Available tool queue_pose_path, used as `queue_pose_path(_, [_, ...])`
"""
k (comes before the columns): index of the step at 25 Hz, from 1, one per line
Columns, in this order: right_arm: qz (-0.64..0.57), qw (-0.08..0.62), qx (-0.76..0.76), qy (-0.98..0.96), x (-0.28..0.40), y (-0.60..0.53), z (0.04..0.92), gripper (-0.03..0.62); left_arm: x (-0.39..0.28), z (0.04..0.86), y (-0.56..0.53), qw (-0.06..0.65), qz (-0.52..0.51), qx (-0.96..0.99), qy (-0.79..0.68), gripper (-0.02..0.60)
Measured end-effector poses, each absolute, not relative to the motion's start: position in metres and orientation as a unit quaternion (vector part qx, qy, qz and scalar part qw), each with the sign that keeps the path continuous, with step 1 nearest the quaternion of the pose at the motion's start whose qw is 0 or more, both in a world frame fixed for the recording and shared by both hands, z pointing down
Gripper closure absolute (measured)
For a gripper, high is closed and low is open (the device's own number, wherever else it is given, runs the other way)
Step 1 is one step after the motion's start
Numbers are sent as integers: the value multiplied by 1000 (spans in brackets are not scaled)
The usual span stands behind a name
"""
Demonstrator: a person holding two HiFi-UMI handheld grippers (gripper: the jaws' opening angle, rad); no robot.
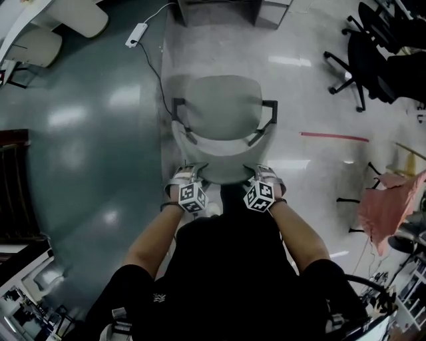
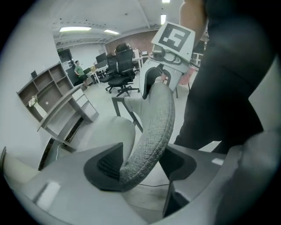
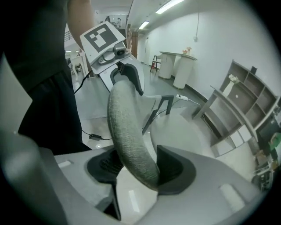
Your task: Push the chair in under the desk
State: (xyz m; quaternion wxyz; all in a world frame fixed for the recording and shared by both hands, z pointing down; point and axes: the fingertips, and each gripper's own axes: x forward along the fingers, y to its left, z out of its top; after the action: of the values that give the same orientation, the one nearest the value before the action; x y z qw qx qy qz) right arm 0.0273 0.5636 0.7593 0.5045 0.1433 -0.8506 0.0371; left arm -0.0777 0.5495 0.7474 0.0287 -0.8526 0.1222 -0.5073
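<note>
A grey fabric chair (image 1: 219,110) with black armrests stands on the floor, its seat facing a desk (image 1: 219,9) at the top of the head view. I stand behind its curved backrest (image 1: 223,174). My left gripper (image 1: 193,169) straddles the rim's left part. In the left gripper view the backrest rim (image 2: 153,127) leans on the left pad (image 2: 105,165), with a gap to the other pad; the gripper (image 2: 140,166) is open. My right gripper (image 1: 261,170) straddles the rim's right part. There the rim (image 3: 127,132) lies against the right pad (image 3: 175,169), and the gripper (image 3: 138,170) is open.
A power strip (image 1: 136,34) and its cable (image 1: 160,80) lie on the floor left of the chair. Black office chairs (image 1: 363,60) stand at the upper right. A rack with pink cloth (image 1: 386,206) is at the right. Pale round seats (image 1: 73,16) sit at the upper left.
</note>
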Motion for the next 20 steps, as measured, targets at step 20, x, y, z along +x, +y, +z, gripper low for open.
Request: queue_pose_path(20, [41, 519, 118, -846, 47, 485, 764, 390, -59, 762, 480, -15, -571, -814, 104, 355])
